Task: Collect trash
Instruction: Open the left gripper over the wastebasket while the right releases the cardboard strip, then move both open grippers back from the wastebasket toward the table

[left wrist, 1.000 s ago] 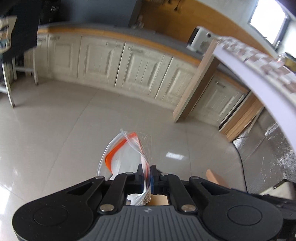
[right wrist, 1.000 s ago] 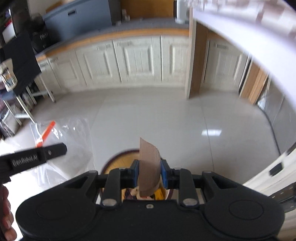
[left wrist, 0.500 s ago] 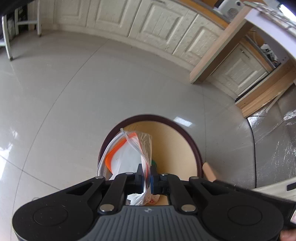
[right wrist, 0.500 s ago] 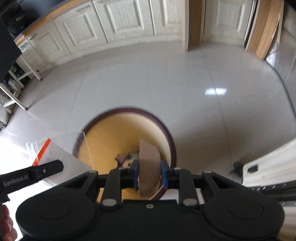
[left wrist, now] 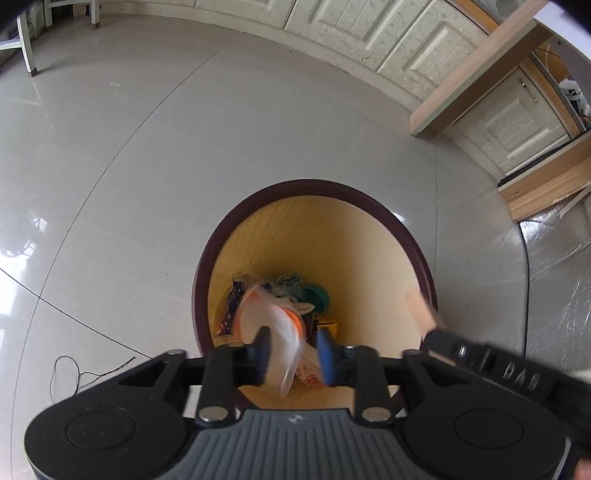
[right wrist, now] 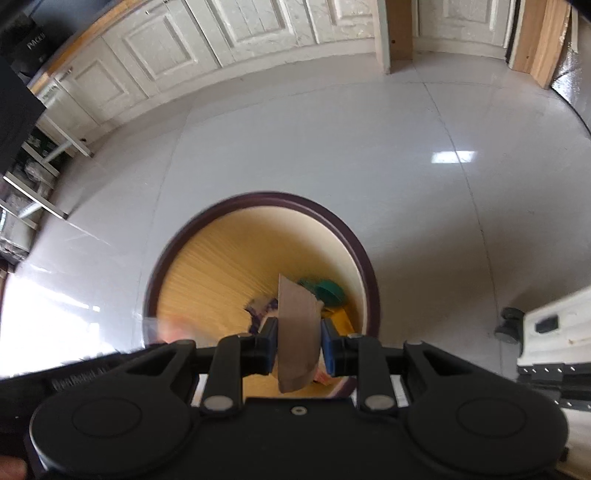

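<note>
Floor (left wrist: 147,155) of pale glossy tile fills the room, with cream cabinet doors (right wrist: 258,26) along the far wall beyond both tongs. Directly below them stands a round bin (left wrist: 207,258), dark-rimmed with a yellow inner wall, open floor all around it. The left tongs (left wrist: 293,354) are spread apart, a blurred clear plastic bag (left wrist: 277,325) with orange trim loose between them, over the bin. The right tongs (right wrist: 298,349) are clamped on a brown cardboard piece (right wrist: 297,332) above the bin mouth. Only the left view shows a thin dark cord (left wrist: 74,365) on the floor to its left; only the right shows a white wheeled unit (right wrist: 554,332) to its right.
</note>
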### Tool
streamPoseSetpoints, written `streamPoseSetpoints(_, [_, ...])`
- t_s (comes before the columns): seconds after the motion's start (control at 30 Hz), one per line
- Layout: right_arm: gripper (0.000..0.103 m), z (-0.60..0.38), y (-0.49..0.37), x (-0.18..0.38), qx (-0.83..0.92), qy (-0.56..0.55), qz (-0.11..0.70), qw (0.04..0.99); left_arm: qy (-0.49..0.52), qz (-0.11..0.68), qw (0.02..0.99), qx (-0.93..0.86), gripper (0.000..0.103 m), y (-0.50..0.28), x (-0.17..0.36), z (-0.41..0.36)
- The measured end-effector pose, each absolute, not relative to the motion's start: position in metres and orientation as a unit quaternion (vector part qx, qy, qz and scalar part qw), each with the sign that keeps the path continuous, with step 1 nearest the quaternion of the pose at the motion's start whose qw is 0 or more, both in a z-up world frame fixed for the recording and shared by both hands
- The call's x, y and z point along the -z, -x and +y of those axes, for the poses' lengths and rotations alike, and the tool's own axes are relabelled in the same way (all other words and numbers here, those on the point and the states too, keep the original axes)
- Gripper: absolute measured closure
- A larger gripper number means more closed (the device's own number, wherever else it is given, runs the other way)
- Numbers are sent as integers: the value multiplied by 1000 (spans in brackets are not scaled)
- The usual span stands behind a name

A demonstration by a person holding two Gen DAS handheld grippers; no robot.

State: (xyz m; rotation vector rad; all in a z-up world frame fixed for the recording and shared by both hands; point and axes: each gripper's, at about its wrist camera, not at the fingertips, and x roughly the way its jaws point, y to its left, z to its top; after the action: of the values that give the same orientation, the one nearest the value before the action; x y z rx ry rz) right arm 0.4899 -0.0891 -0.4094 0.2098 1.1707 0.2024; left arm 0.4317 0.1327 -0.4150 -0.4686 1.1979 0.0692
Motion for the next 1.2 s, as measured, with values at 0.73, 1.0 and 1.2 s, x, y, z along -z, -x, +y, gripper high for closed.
streamPoseSetpoints(0.73, [36, -97, -482, 402, -94, -44, 546, 831, 145, 559, 815, -53, 30, -429, 396, 131])
streamPoseSetpoints(1.0, [23, -102, -469, 381, -84, -20, 533, 842, 120, 560, 818, -43, 21, -415, 379, 129])
streamPoseSetpoints(1.2, [7, -112, -455, 369, -69, -21, 533, 843, 106, 559, 821, -38, 9, -404, 363, 128])
